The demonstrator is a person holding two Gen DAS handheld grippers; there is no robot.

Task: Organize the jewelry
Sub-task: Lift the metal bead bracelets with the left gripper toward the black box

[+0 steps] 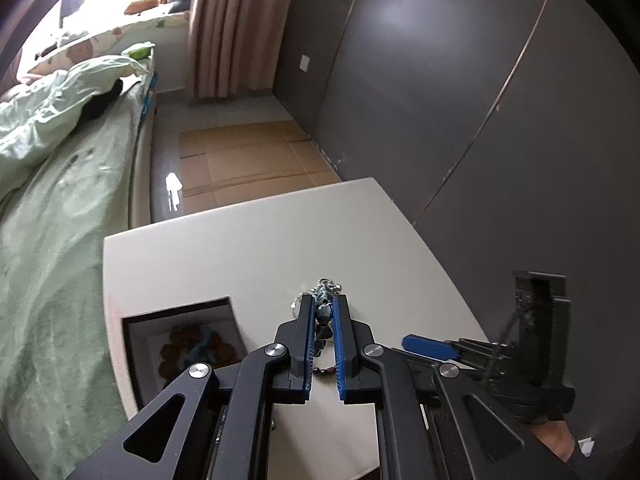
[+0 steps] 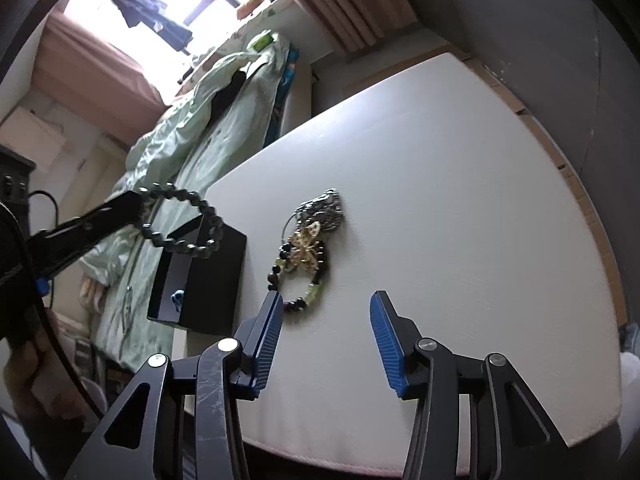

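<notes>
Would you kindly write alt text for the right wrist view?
The left gripper holds a dark beaded bracelet in the air above an open black box on a white table. The right gripper hangs open near a pile of jewelry; a bed lies behind.

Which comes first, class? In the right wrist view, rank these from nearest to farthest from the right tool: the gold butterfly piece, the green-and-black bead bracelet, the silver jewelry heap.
1. Green-and-black bead bracelet: on the white table, just beyond the right tool, by its left finger.
2. Gold butterfly piece: lying over the bracelet's far side.
3. Silver jewelry heap: farthest up the table.
</notes>
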